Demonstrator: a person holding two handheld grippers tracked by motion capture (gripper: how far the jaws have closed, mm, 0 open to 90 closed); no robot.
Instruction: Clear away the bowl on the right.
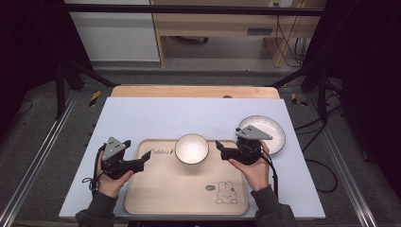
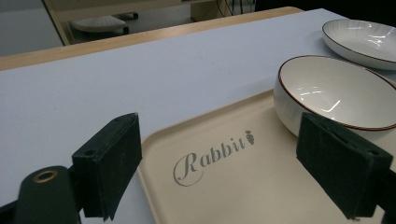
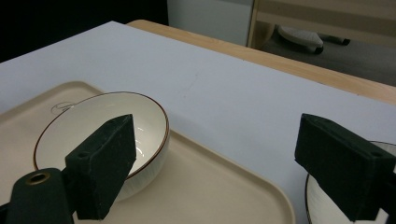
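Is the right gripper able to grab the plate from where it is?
Probably yes. The right gripper is open and empty, and the plate sits right beside it on the table. It points at the bowl now, so it must turn.

We hold a black hand-held gripper in each hand: the left hand-held gripper (image 1: 140, 161) and the right hand-held gripper (image 1: 219, 147) each carry a grey three-cornered plate on top. A black cable trails back from each body along our wrists. Our sleeves are dark grey. Each jaw ends in a blocky black pad (image 2: 109, 161), with a brass-ringed hole (image 2: 45, 176) beside it.
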